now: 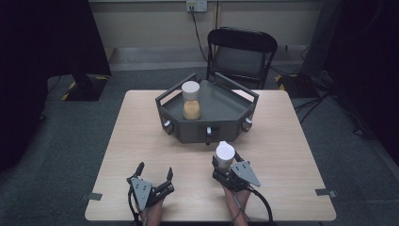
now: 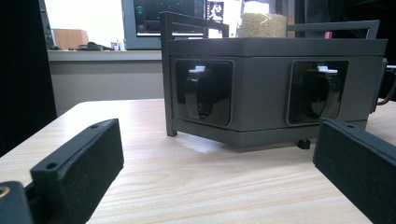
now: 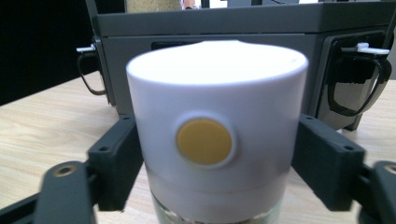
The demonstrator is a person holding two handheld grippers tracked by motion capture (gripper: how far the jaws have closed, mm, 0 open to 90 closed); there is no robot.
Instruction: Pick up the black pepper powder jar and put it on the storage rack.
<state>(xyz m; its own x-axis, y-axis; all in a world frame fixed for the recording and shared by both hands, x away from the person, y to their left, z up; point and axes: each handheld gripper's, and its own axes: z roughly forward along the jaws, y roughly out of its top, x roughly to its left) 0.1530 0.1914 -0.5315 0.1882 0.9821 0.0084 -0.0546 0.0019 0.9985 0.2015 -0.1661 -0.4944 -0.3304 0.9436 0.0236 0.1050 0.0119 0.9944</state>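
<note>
- Right gripper point(image 1: 225, 162) clamps the white-capped jar point(image 1: 225, 154), standing on the wooden table point(image 1: 141, 136) just before the grey tray point(image 1: 221, 110).
- Left gripper point(image 1: 154, 173) rests with jaws spread wide, holding nothing.
- A second jar point(image 1: 191, 100) stands inside the tray.

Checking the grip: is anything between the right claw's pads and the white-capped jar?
Nothing visible. The right claw has its black pads against both sides of the white-capped glass jar, on the light wooden table.
</note>
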